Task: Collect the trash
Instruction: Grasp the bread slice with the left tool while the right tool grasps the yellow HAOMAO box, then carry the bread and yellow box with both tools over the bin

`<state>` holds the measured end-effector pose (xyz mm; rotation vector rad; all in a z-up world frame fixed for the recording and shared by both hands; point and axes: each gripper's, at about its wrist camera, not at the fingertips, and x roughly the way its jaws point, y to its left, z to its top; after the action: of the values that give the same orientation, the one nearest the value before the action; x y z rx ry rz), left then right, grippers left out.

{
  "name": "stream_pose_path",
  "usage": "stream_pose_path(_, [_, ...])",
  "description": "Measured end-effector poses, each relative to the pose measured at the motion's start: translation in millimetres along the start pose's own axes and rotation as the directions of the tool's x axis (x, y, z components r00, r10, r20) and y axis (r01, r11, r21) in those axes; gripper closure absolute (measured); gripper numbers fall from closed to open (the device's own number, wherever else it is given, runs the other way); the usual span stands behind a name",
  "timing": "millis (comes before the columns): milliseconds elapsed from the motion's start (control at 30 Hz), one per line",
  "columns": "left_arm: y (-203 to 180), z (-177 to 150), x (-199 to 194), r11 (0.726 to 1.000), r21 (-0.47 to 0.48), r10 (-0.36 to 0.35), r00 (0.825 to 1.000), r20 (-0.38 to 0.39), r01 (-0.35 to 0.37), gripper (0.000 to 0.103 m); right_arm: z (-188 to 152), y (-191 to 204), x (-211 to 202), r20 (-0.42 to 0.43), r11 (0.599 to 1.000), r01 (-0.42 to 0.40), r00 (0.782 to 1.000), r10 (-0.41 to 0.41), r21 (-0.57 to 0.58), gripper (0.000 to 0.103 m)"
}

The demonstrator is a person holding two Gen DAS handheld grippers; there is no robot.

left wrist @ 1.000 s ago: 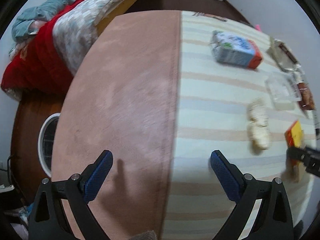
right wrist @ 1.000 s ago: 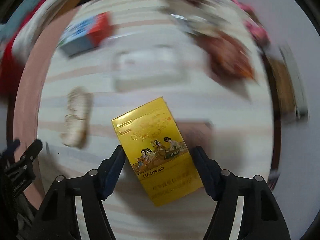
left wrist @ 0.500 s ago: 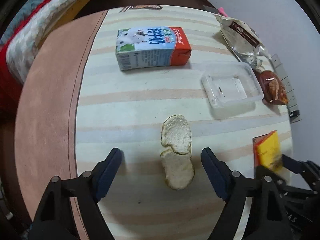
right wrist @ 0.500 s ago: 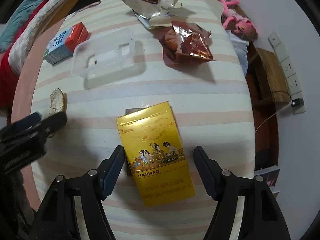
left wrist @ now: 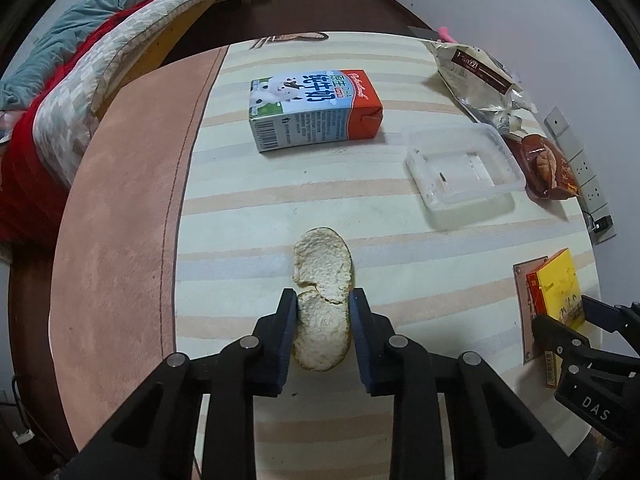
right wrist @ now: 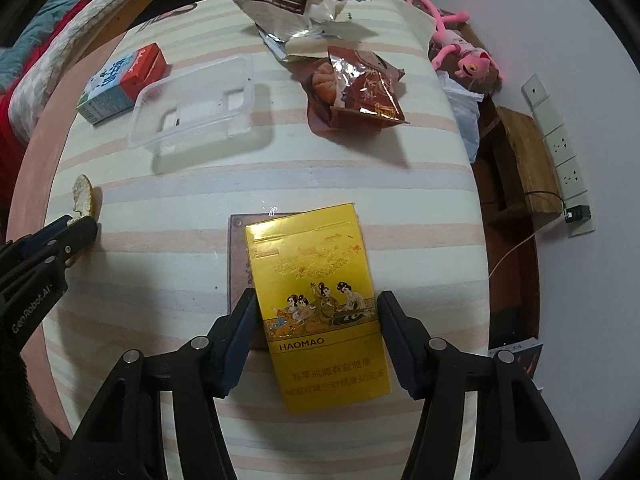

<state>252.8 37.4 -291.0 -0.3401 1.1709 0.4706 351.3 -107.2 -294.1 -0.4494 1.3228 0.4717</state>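
My left gripper [left wrist: 323,308] is shut on a pale orange peel [left wrist: 323,280] that lies on the striped tablecloth [left wrist: 248,216]; the peel's far half sticks out beyond the fingertips. My right gripper [right wrist: 316,312] has its jaws close on both sides of a yellow cigarette box [right wrist: 316,300], the pads at or near its edges. The box also shows in the left wrist view [left wrist: 558,288], and the peel in the right wrist view [right wrist: 83,196].
A milk carton [left wrist: 316,108], a clear plastic tray [left wrist: 464,166], a silver snack bag [left wrist: 476,76] and a brown wrapper [left wrist: 548,166] lie further back. A bed [left wrist: 80,60] is at the left. Wall sockets [right wrist: 560,148] and a pink plush toy [right wrist: 460,48] are at the right.
My left gripper swung right over the table to the orange peel and closed on it. My right gripper's jaws narrowed around the yellow box.
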Motion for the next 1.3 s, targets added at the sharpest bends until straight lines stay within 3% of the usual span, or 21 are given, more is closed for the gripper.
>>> stream_pose_path(300, [30, -16, -45, 0.999, -0.039, -0.012, 0.996, 0.084, 0.015, 0.083, -20, 17, -38, 0.079, 0.996, -0.086, 0.993, 0.084, 0.024, 0.042])
stream_pose_path(633, [106, -39, -143, 0.992, -0.124, 0.012, 0.967, 0.253, 0.020, 0.083, -33, 88, -110, 0.190, 0.974, -0.220, 0.956, 0.225, -0.048, 0.042])
stream_pose_path(867, [186, -60, -202, 0.976, -0.218, 0.070, 0.941, 0.331, 0.004, 0.083, -40, 182, -158, 0.221, 0.930, -0.322, 0.908, 0.356, -0.176, 0.042])
stream_pose_path(1067, [284, -87, -233, 0.942, -0.337, 0.136, 0.929, 0.343, -0.013, 0.083, -44, 287, -175, 0.169, 0.867, -0.405, 0.870, 0.463, -0.290, 0.042])
stream_pose_path(1167, [332, -103, -230, 0.918, -0.397, 0.153, 0.937, 0.314, -0.016, 0.083, -45, 348, -166, 0.115, 0.835, -0.434, 0.862, 0.494, -0.338, 0.043])
stream_pose_path(1300, [410, -124, -197, 0.866, -0.499, 0.105, 0.970, 0.221, 0.020, 0.083, -44, 430, -130, 0.014, 0.809, -0.450, 0.871, 0.492, -0.379, 0.043])
